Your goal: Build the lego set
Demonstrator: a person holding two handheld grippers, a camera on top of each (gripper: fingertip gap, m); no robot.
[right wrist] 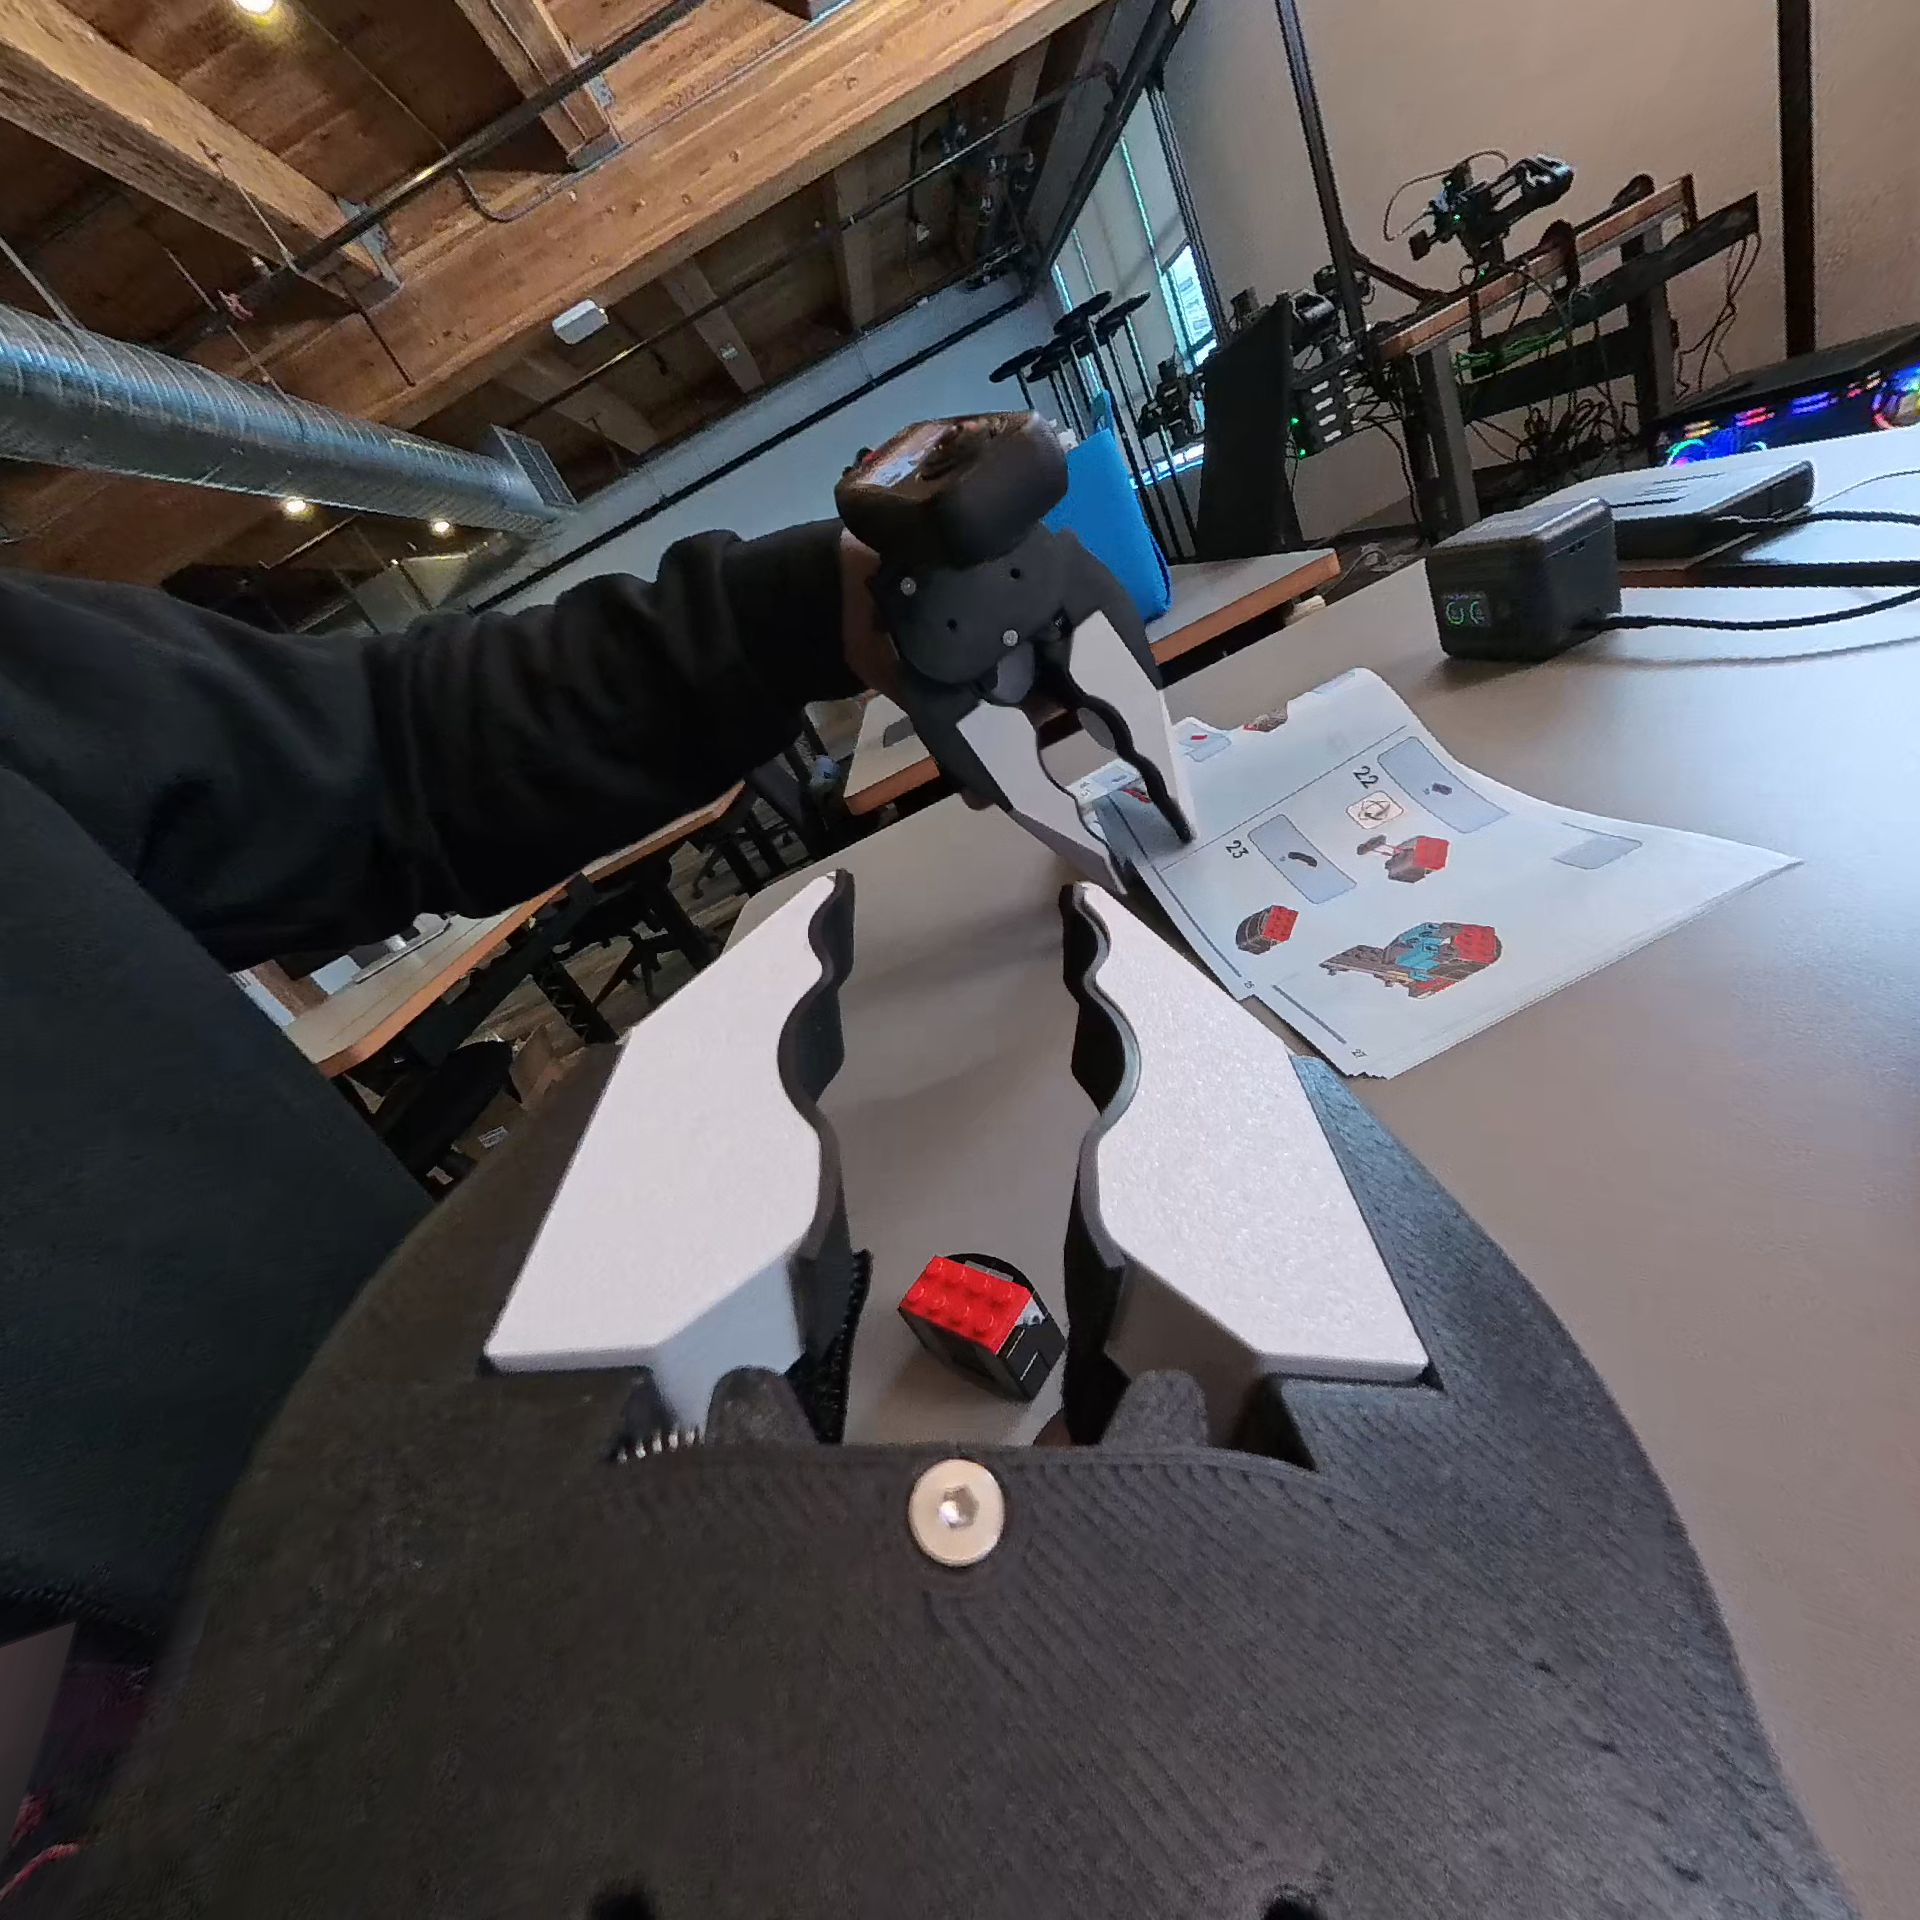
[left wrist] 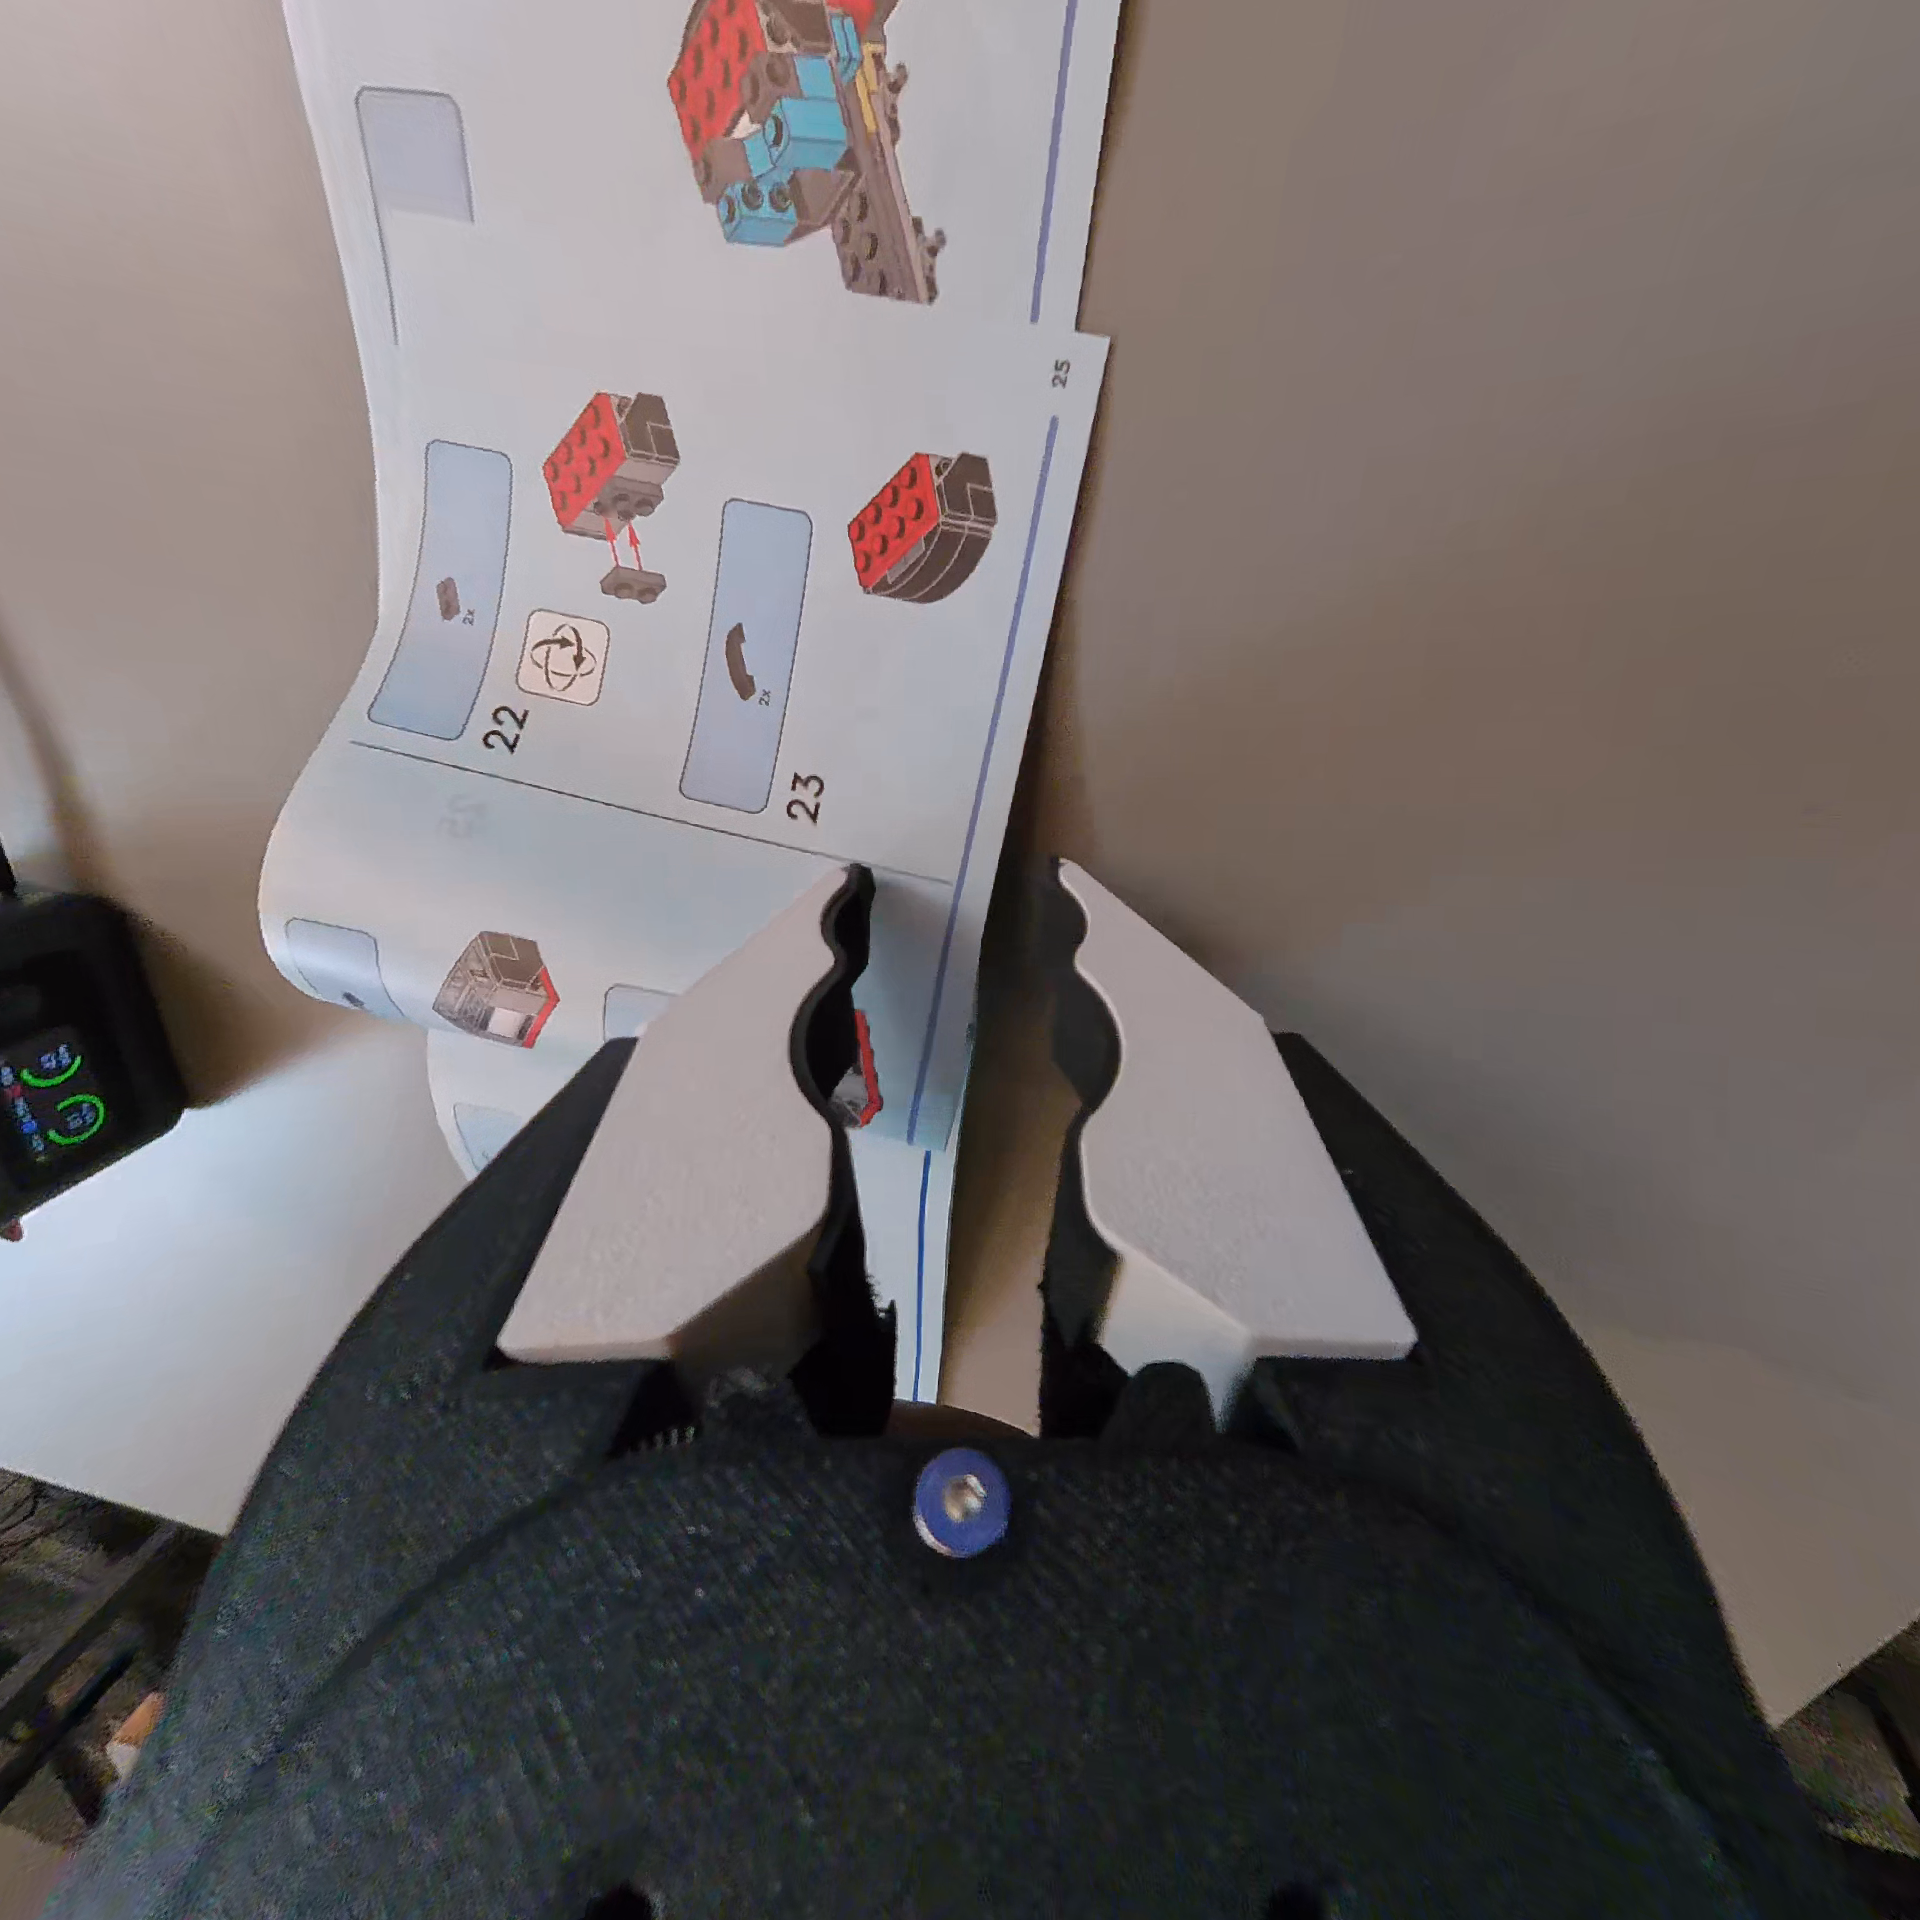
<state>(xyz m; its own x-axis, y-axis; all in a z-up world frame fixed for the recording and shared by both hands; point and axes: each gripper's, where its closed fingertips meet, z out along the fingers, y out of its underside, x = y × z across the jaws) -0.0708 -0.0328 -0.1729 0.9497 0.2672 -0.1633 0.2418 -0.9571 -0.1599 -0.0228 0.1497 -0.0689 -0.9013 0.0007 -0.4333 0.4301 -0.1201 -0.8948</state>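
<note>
Small red-and-black brick block (right wrist: 982, 1325): light, rigid, slick; pinch flat sides. Right claw (right wrist: 956, 904) open, empty. Left claw (left wrist: 956, 883) open over thin paper booklet (left wrist: 707, 582).

An open-plan robotics lab in a loft-style building. Above the grey worktop (right wrist: 1558, 1195) run timber ceiling beams (right wrist: 582, 197) and a metal duct (right wrist: 239, 436). Beyond the worktop's far edge stand cabled equipment benches (right wrist: 1538, 312) and a lit computer case (right wrist: 1808, 400).

Right claw (right wrist: 956, 894) open over beige desk (right wrist: 1558, 1299). Small red-and-black lego block (right wrist: 982, 1325) on desk between the finger bases, untouched. Farther off, left claw (right wrist: 1143, 847) tips at near edge of open instruction booklet (right wrist: 1455, 904); black-sleeved arm (right wrist: 520, 717) holds it.
</note>
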